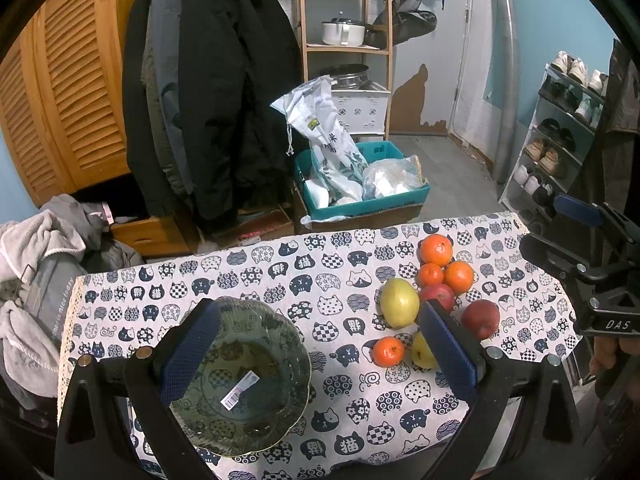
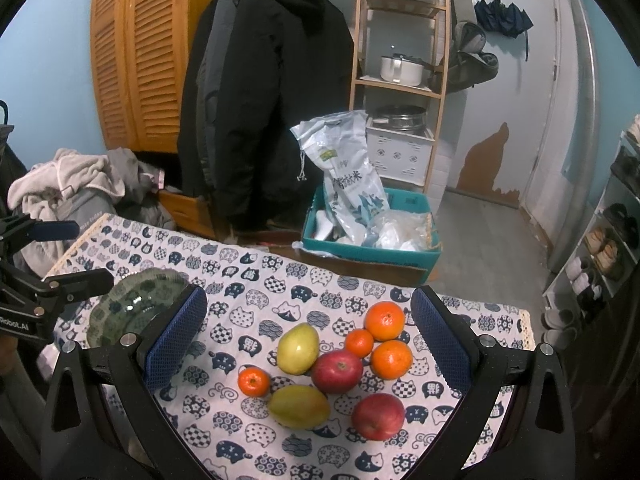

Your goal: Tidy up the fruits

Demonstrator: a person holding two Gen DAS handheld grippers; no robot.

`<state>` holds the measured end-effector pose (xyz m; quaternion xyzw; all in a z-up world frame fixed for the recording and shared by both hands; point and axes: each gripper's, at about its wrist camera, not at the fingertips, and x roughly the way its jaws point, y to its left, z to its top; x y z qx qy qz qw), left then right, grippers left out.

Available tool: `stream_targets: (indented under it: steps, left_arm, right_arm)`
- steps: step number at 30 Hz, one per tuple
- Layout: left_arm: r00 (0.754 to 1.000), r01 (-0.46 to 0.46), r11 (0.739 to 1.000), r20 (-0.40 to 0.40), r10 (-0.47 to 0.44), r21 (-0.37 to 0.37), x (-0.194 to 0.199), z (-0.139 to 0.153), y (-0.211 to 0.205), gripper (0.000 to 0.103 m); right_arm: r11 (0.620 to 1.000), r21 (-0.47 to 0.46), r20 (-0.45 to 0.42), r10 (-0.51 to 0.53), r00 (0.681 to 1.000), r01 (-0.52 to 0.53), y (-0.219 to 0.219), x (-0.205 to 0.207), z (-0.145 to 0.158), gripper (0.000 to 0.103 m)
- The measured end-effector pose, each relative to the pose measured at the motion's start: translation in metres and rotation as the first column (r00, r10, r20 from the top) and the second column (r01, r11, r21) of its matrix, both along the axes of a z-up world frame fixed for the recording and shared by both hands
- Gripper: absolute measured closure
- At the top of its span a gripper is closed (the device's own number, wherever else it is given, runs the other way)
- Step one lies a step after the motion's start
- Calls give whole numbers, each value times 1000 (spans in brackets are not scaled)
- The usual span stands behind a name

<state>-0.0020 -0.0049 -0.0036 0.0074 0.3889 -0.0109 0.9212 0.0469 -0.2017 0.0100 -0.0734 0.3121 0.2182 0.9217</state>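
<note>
Left hand-held gripper wide open over bowl; right hand-held gripper wide open above fruit, empty.

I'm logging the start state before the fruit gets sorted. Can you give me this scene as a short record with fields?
surface: table with cat-print cloth
container: green glass bowl, no fruit in it
fruit: eight pieces loose on the cloth, in one cluster apart from the bowl
oranges: four, e.g.
red apples: two
yellow-green fruits: two
left gripper: open, above the bowl
right gripper: open, above the fruit, holding nothing
</note>
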Motion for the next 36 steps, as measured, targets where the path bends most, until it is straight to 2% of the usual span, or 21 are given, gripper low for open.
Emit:
stream_targets:
  steps: [36]
  left_arm:
    - [1000,5,1000,-5,-5,7,-5,-7,-4,3]
  right_arm:
    - [1000,-5,-7,3,1000,-3,1,1,0,3]
